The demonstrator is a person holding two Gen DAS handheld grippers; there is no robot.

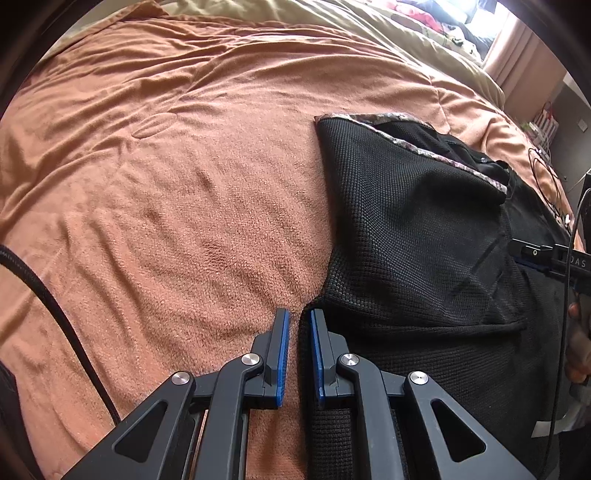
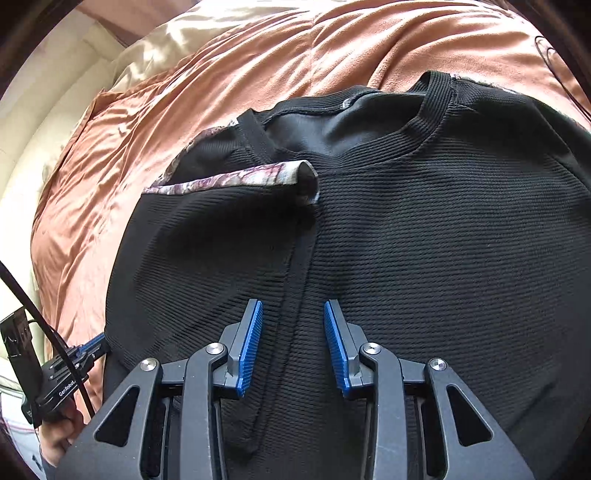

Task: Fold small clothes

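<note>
A black waffle-knit shirt [image 2: 424, 229] lies front up on the bed, its round neck [image 2: 424, 125] at the far end. One sleeve with a patterned cuff [image 2: 229, 181] is folded in over the chest. My right gripper [image 2: 293, 306] stands open low over the shirt, its blue pads either side of a raised fold of fabric [image 2: 295, 280] without pressing it. In the left wrist view the shirt [image 1: 406, 240] fills the right half. My left gripper [image 1: 299, 315] is nearly shut at the shirt's side edge, with black fabric along its right pad. It also shows at that edge as the left gripper [image 2: 99, 341].
An orange fleece blanket [image 1: 166, 184] covers the bed, with a beige duvet [image 1: 332, 22] bunched beyond it. A black cable [image 1: 55, 314] trails at the left. Thin wires [image 1: 543, 173] lie on the blanket past the shirt. A person's hand [image 1: 576, 343] holds the right gripper [image 1: 528, 254].
</note>
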